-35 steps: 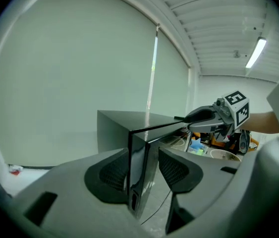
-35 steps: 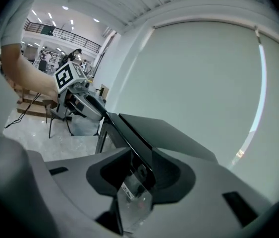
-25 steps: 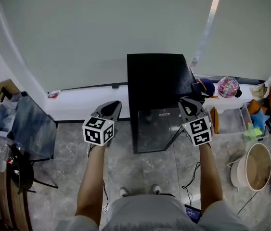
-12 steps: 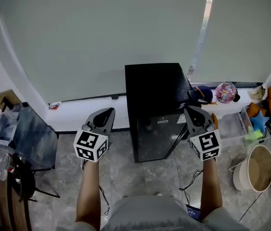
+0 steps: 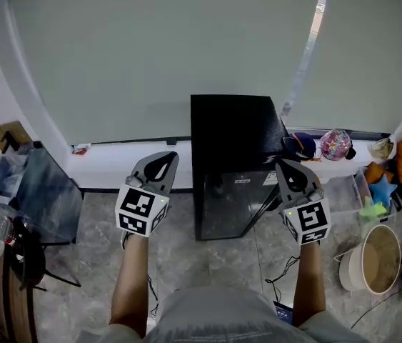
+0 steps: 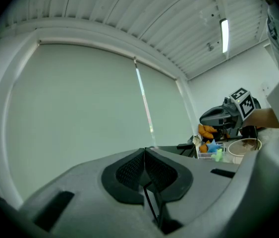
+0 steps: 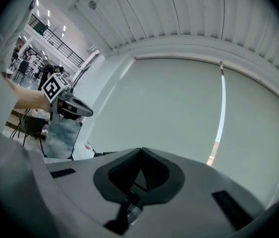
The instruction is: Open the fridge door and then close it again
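Note:
A small black fridge (image 5: 233, 159) stands on the floor against a low white ledge, its door closed and facing me. My left gripper (image 5: 165, 157) hovers to the left of the fridge, jaws shut with nothing between them. My right gripper (image 5: 286, 166) hangs in front of the fridge's upper right corner, shut and empty, apart from the door as far as I can tell. In the left gripper view my left gripper (image 6: 144, 150) points level at a pale roller blind. In the right gripper view my right gripper (image 7: 140, 151) faces the same blind.
A glass-topped side table (image 5: 40, 184) and a dark chair (image 5: 26, 259) stand at the left. A clear bin (image 5: 343, 181), a white bucket (image 5: 368, 259), soft toys (image 5: 383, 188) and a colourful ball (image 5: 335, 145) crowd the right. A cable (image 5: 283, 270) trails on the marble floor.
Both grippers have risen and now sit higher against the fridge. Their jaws have closed fully. The head view has shifted slightly.

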